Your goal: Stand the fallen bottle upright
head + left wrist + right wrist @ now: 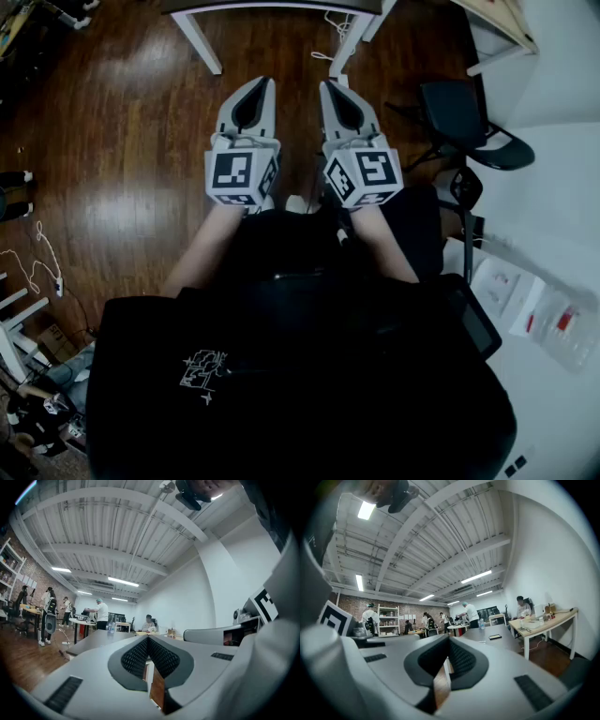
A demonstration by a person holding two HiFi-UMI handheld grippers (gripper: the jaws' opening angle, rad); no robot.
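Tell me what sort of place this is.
Probably a shared workshop or lab office: people working at desks, shelving against a brick wall, and strip lights under an exposed ceiling.

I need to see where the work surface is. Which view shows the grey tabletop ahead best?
The right gripper view: the grey tabletop spreads wide there, with a flat dark thing on it. The left gripper view shows a narrower slice; the head view only its front edge and white legs.
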